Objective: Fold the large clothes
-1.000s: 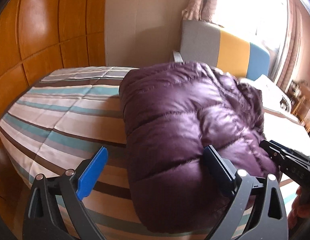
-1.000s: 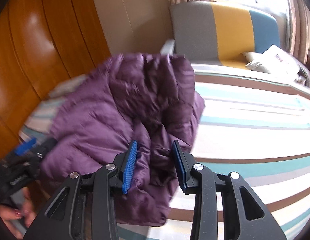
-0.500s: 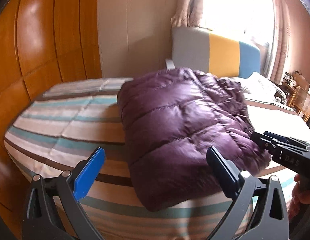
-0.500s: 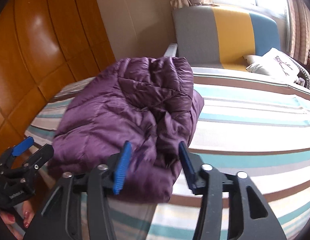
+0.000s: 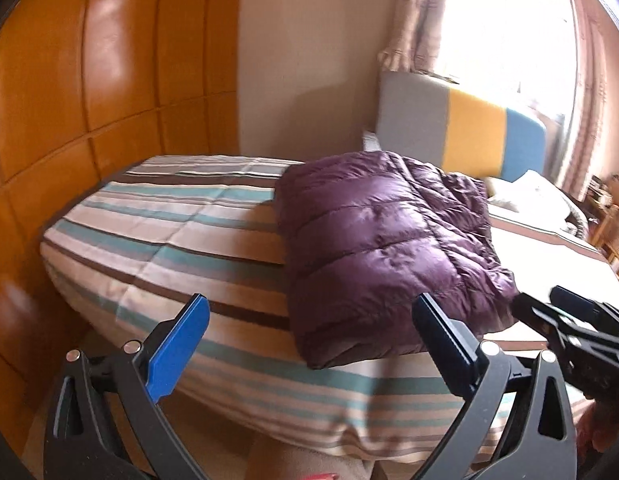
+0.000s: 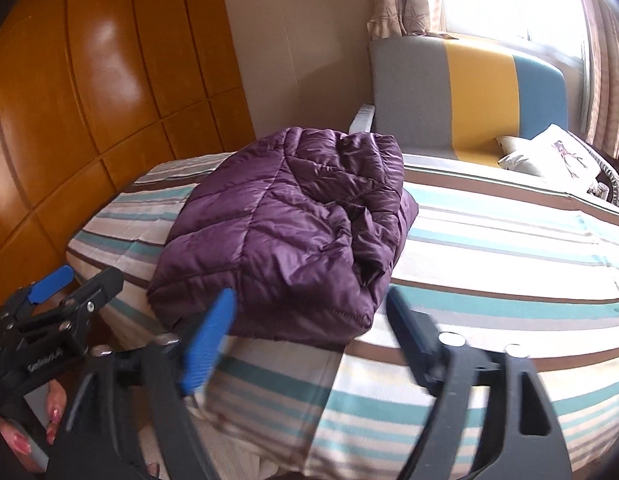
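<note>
Left wrist view: left gripper point(image 5: 309, 344), jaws wide apart and empty, hovers off the near edge of the striped bed point(image 5: 169, 240). The purple puffer jacket point(image 5: 385, 248) lies folded into a compact bundle near that edge, likely released as finished. Right gripper point(image 5: 565, 320) shows at far right.

Right wrist view: right gripper point(image 6: 309, 336), jaws opening with nothing between them, hangs just short of the jacket point(image 6: 293, 232). Only here appear the bundle's rumpled right side, a pillow point(image 6: 549, 152) and fingers point(image 6: 55, 400) gripping the left tool.
</note>
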The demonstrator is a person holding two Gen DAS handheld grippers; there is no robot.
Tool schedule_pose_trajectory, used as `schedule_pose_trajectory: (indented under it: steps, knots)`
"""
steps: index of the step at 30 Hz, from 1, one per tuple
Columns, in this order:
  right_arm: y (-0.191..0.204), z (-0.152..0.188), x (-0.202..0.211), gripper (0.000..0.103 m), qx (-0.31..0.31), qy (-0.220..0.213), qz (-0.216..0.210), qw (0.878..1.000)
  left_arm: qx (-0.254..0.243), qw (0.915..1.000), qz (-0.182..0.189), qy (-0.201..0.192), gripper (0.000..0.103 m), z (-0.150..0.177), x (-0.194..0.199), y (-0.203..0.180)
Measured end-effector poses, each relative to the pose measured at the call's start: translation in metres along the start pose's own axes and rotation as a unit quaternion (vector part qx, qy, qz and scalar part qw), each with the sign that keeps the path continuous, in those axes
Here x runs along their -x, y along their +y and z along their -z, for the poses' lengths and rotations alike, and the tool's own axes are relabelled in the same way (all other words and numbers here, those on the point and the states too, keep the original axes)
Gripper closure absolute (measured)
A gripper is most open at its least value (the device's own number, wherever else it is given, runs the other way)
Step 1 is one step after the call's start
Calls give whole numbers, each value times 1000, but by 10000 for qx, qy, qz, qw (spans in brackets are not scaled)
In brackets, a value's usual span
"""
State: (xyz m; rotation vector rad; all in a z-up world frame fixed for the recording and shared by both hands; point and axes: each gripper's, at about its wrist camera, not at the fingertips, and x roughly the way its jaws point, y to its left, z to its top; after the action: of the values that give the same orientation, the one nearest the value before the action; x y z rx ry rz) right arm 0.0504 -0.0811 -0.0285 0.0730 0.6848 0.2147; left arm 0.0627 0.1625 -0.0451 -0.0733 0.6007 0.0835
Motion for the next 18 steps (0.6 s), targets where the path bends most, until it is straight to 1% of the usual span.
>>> schedule_pose_trajectory:
  steps: [2,3,4,8,13,18]
  knots:
    - [3,4,6,19,54,-38,-8,10000,-44,9999,-105,-3,2,5,7,0]
    - [4,5,8,18,84,-37,1,10000,-54,9999,-103,2,2,6,8,0]
    - [4,4,8,13,98,-27,18,9999,-58,9999,-106,2,2,8,11,0]
    - [4,15,17,9,83,-48,128,9999,-28,9999,-128,41,2,15,18,2]
    - [-1,22,22,9,79,-55,280,9996,90,9999,-128,36,2,17,24,5]
    - [-2,26,28,8,13,-89,286,9996,12,9997,-235,-34,2,18,27,1]
